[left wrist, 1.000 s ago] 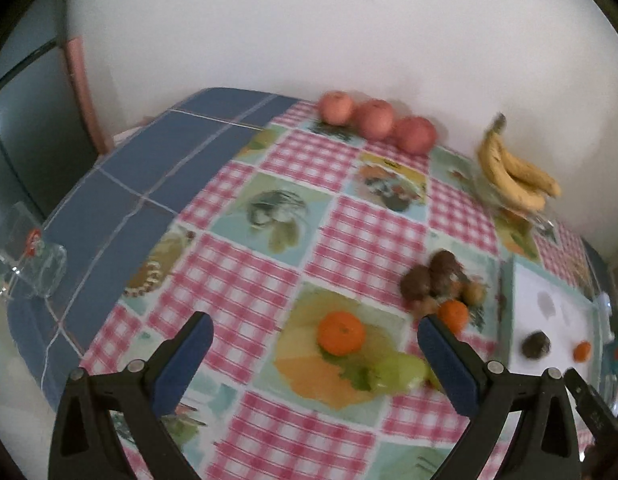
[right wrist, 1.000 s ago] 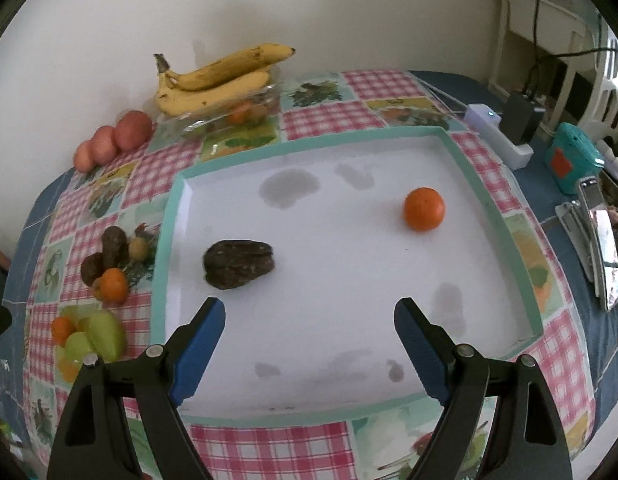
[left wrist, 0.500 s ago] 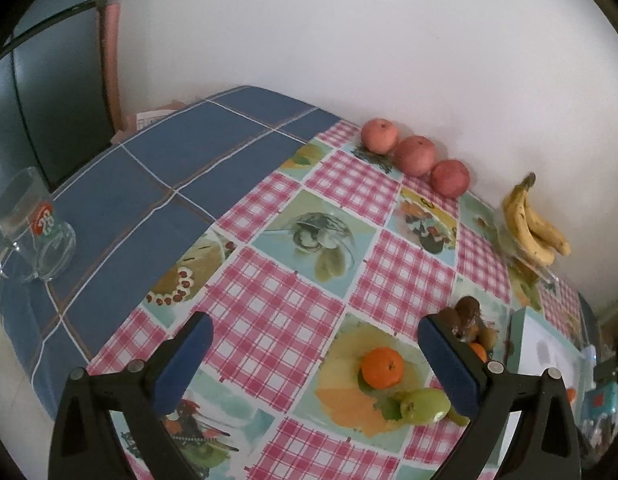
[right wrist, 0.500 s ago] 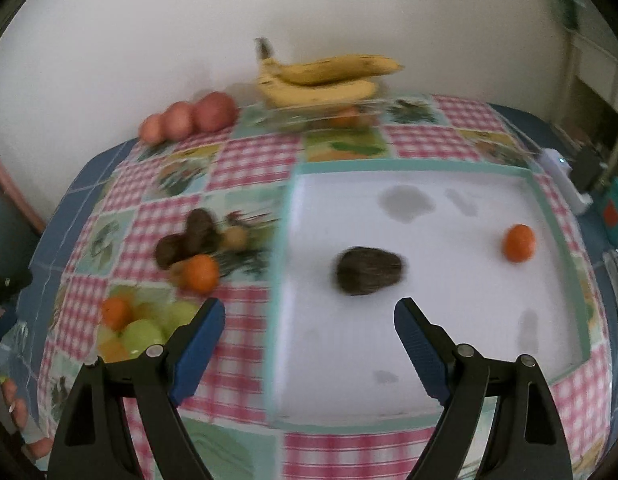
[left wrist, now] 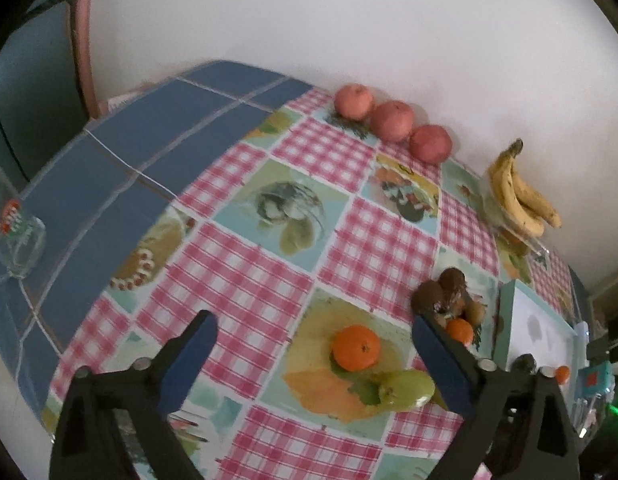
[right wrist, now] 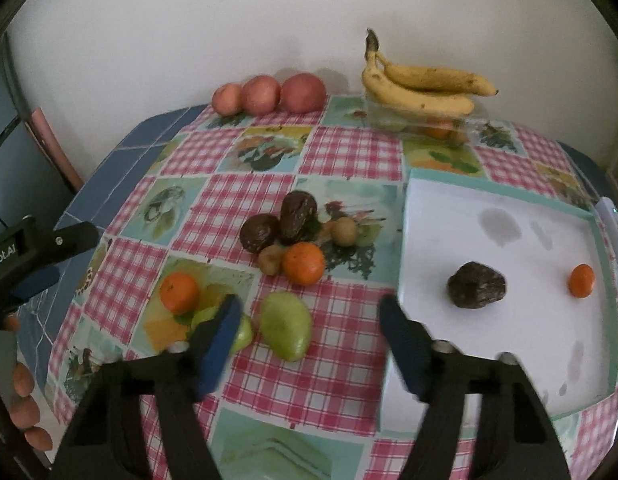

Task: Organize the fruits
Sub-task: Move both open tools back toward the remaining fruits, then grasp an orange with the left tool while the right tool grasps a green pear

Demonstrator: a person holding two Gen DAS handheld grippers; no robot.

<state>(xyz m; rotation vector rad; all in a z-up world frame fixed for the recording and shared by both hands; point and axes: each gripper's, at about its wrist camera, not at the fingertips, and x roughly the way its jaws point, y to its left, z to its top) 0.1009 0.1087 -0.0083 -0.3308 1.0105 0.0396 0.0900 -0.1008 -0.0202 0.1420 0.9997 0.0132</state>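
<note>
Right claw (right wrist: 309, 320) hangs wide and empty above the green pear (right wrist: 285, 326), which lies on the tablecloth (right wrist: 349, 156) at six o'clock of the fruit cluster. Left claw (left wrist: 313, 344) is wide too, holding nothing. The pear looks smooth, firm, bruisable — grip across its fat middle. White tray (right wrist: 509, 360) sits at three o'clock.

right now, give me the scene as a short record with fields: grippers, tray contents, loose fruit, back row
left gripper: jaws open, empty, above tablecloth near an orange
right gripper: jaws open, empty, a green fruit between the fingers in view
tray: one dark fruit, one small orange
loose cluster: two dark fruits, orange, small tan fruits
back row: three red apples, bananas on a clear container
</note>
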